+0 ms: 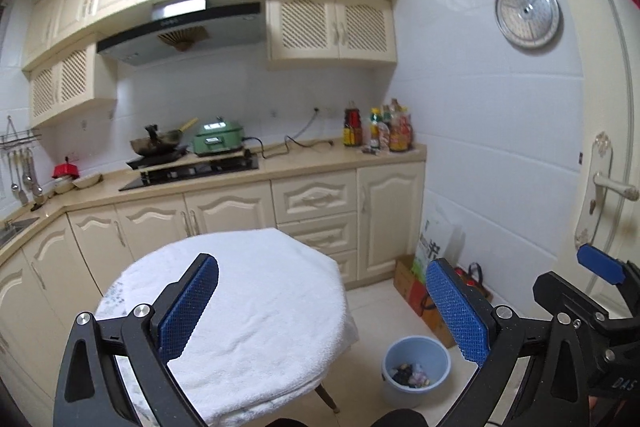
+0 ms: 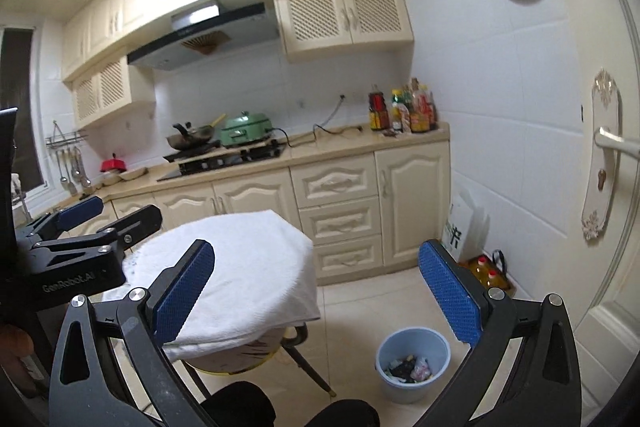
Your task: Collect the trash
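Left wrist view: left gripper (image 1: 320,311) spread wide, empty, above the white towel (image 1: 248,299) covering the round table; no trash visible on it. Right gripper (image 2: 316,291) likewise wide, empty. Blue bin (image 2: 412,363) on the floor holds light crumpled wrappers; probably pinch the rim.

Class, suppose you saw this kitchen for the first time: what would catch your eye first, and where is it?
Probably the round table under a white towel, front and centre between the open blue fingers of the left gripper. Next, the blue bin on the floor to its right, with trash in the bottom. Then the green cooker on the counter behind.
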### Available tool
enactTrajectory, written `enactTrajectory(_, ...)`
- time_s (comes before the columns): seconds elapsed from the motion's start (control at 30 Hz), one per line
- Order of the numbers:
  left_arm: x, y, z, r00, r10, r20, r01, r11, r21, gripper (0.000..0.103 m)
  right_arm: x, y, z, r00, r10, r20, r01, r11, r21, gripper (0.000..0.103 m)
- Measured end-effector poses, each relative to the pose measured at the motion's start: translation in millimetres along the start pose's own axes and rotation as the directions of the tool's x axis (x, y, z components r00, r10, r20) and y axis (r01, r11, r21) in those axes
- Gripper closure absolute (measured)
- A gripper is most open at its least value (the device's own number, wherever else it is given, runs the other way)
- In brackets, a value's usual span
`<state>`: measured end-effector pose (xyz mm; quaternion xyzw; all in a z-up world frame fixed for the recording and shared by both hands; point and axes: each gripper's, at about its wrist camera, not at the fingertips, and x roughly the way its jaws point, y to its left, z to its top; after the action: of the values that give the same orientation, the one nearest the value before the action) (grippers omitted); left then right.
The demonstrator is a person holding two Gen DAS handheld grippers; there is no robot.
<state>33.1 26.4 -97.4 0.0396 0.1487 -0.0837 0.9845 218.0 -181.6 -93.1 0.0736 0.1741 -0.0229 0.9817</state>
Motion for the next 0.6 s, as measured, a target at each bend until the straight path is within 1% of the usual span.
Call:
enactTrajectory(0.07,-15.2,-3.4,-3.0,1.0,0.017,0.016,-0.017,1.0,-0.003,0.001,-3.4,5.5,1.8,1.0,-0.001,0.011,0.002,1.0,-0.013,0.0)
enactTrajectory(0.1,-12.1,-8.1,-3.4,0.999,0.025,0.021,-0.025,1.0,-0.004,0.001,-5.7,8.0,3.0,1.0,-0.001,0.017,0.002,1.0,-0.018,0.0)
enactTrajectory(0.13,-17.3,-11.1,-5.7,0.999,0.029,0.026,-0.029,1.0,-0.001,0.001,-8.0,10.4,4.8,1.0,0.0,0.026,0.0,1.0,-0.021,0.0)
enactTrajectory(0.17,-28.8,-13.4,-8.8,0.999,0.028,0.034,-0.028,1.0,-0.003,0.001,-10.3,12.4,5.6,0.999,0.0,0.033,0.0,1.0,-0.023,0.0)
enactTrajectory(0.2,-22.1,-18.2,-9.4,0.999,0.027,0.037,-0.026,1.0,-0.005,0.001,-12.0,13.9,6.3,0.999,0.002,0.04,-0.001,1.0,-0.024,0.0)
enactTrajectory(0.23,-34.5,-20.4,-12.5,0.999,0.024,0.043,-0.024,1.0,-0.009,0.001,-13.5,16.0,7.3,0.999,0.003,0.047,-0.002,1.0,-0.026,0.0)
enactTrajectory(0.3,-38.1,-28.9,-16.6,0.998,0.028,0.057,-0.028,1.0,-0.012,0.001,-16.2,18.4,7.7,0.998,0.002,0.056,0.0,1.0,-0.031,0.0)
enactTrajectory(0.33,-48.8,-32.6,-19.6,0.997,0.037,0.068,-0.036,0.999,-0.008,0.001,-17.7,20.8,7.6,0.998,0.0,0.061,0.002,0.999,-0.035,0.0)
enactTrajectory(0.37,-48.0,-37.5,-20.4,0.996,0.045,0.074,-0.044,0.999,-0.007,0.001,-17.9,21.7,7.8,0.998,-0.002,0.063,0.004,0.999,-0.039,0.0)
enactTrajectory(0.43,-61.2,-44.5,-27.3,0.993,0.065,0.095,-0.064,0.998,-0.012,0.001,-20.8,22.3,7.0,0.997,-0.006,0.071,0.009,0.999,-0.041,0.0)
enactTrajectory(0.5,-48.6,-53.3,-31.6,0.993,0.069,0.096,-0.067,0.998,-0.017,0.001,-22.0,22.5,7.9,0.997,-0.01,0.078,0.013,0.999,-0.042,0.0)
enactTrajectory(0.53,-54.8,-55.6,-34.5,0.993,0.067,0.1,-0.064,0.998,-0.025,0.001,-22.8,22.2,6.9,0.997,-0.014,0.081,0.018,0.999,-0.044,0.0)
enactTrajectory(0.57,-46.0,-57.2,-33.1,0.993,0.067,0.099,-0.065,0.998,-0.028,0.001,-23.9,22.7,6.6,0.996,-0.019,0.085,0.023,0.999,-0.047,0.0)
enactTrajectory(0.6,-46.8,-58.7,-34.7,0.992,0.068,0.102,-0.065,0.997,-0.031,0.001,-24.5,23.4,6.7,0.996,-0.026,0.089,0.031,0.998,-0.05,0.0)
